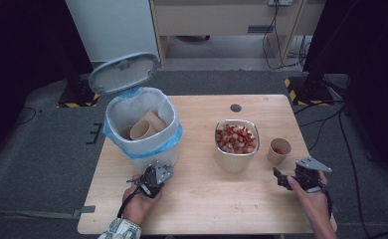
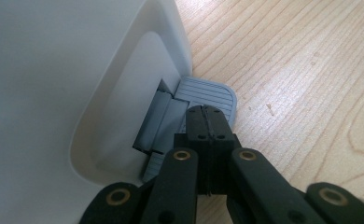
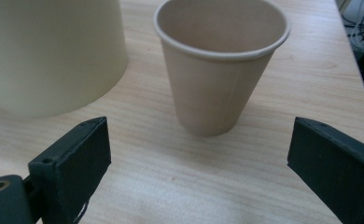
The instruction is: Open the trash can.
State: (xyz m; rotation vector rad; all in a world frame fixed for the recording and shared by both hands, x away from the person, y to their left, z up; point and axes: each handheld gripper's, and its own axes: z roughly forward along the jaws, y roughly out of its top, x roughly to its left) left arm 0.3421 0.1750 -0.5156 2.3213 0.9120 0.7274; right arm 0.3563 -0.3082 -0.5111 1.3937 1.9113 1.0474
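Overhead, a lidded white bin (image 1: 142,127) holding paper cups, a bowl (image 1: 236,144) of red-and-white pieces and a paper cup (image 1: 279,150) were seen on the wooden table (image 1: 207,199). Closer, the left gripper (image 2: 207,122) — jaws closed, empty — was pressed on the bin's grey pedal (image 2: 208,93). Opposite, the right gripper (image 3: 199,163) was held wide before the cup.

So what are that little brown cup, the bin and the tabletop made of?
The cup looks like matte brown paper: thin wall, rolled rim, faint side seam. The bin seems to be smooth white plastic with a grey ribbed plastic pedal and a thin blue liner, likely plastic film. The tabletop shows pale wood grain, though solid wood or laminate is unclear.
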